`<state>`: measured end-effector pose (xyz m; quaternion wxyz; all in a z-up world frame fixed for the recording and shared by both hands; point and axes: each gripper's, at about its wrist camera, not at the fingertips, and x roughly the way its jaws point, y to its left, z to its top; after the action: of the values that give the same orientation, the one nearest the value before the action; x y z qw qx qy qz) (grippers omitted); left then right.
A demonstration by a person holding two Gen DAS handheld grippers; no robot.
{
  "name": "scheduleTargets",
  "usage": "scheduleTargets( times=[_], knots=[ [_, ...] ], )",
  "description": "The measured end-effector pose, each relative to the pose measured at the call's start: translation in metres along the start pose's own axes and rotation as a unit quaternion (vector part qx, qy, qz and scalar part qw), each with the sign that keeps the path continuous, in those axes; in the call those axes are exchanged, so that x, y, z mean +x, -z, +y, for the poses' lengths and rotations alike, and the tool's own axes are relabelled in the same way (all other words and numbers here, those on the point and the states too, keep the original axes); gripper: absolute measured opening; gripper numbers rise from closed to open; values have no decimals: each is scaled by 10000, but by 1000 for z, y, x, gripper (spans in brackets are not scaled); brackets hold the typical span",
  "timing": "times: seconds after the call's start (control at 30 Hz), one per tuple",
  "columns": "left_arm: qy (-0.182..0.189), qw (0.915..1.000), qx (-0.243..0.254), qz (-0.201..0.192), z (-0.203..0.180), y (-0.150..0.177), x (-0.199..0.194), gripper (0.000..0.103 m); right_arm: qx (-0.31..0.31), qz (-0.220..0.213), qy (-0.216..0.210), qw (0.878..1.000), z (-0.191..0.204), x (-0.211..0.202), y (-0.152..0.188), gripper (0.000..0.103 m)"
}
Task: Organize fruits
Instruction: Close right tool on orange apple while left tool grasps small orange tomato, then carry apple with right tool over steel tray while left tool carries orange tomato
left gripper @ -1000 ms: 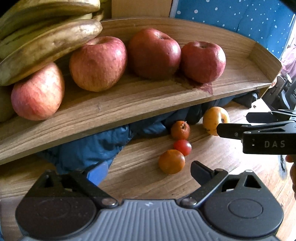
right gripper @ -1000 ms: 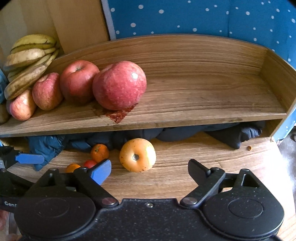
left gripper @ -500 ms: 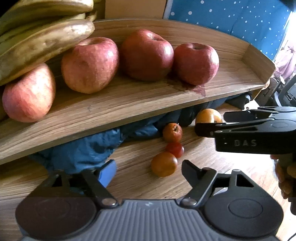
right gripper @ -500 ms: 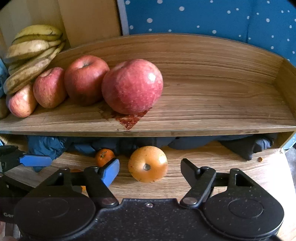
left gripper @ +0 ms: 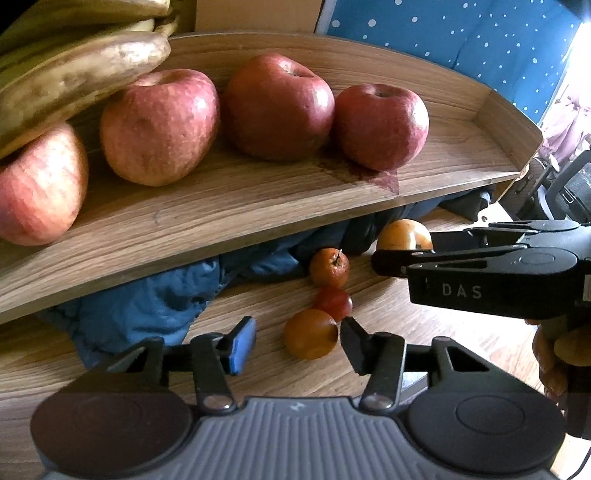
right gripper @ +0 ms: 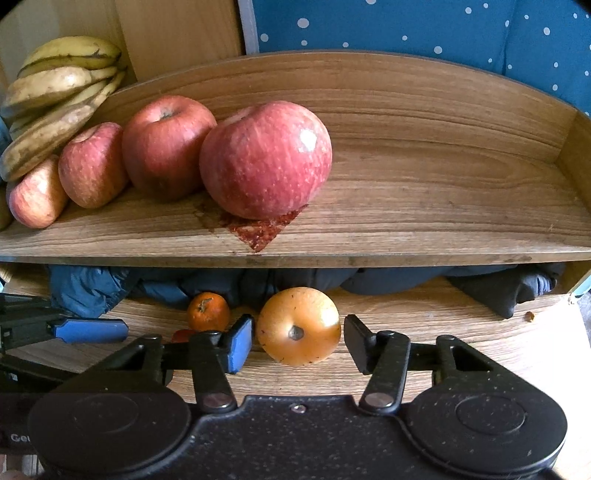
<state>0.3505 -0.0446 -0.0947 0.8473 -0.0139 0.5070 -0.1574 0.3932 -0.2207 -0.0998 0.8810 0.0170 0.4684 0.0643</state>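
On the wooden table, a small orange fruit (left gripper: 310,334) lies between the jaws of my left gripper (left gripper: 297,343). The jaws are closing: the black finger is at its right side, and the blue pad (left gripper: 242,345) is still apart from it. A yellow-orange round fruit (right gripper: 298,325) sits between the closing jaws of my right gripper (right gripper: 298,341), with thin gaps on both sides. A mandarin (left gripper: 328,267) and a small red fruit (left gripper: 334,299) lie between the two. Several red apples (right gripper: 266,158) and bananas (right gripper: 55,85) rest on the raised wooden shelf (right gripper: 443,206).
Blue and dark clothing (left gripper: 147,299) is stuffed under the shelf. A red stain (right gripper: 258,230) marks the shelf's front. Blue dotted fabric (right gripper: 406,26) hangs behind. An office chair (left gripper: 569,192) stands at the far right. A hand (left gripper: 550,354) holds the right gripper.
Both grippers' jaws have narrowed around their fruits. The right gripper has come forward and down over the yellow-orange fruit. The left has edged closer to the small orange one.
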Motion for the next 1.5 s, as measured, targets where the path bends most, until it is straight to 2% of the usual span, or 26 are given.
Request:
scheduleTargets(
  times=[0.33, 0.87, 1.5],
  knots=[
    [145, 9998, -54, 97, -6, 0, 8, 36, 33, 6, -25, 10000, -4, 3, 2, 51],
    [96, 9998, -179, 33, -7, 5, 1, 34, 99, -16, -250, 9996, -3, -8, 16, 51],
    [29, 9998, -192, -64, -20, 5, -13, 34, 180, -173, -456, 9986, -4, -41, 34, 51]
  ],
)
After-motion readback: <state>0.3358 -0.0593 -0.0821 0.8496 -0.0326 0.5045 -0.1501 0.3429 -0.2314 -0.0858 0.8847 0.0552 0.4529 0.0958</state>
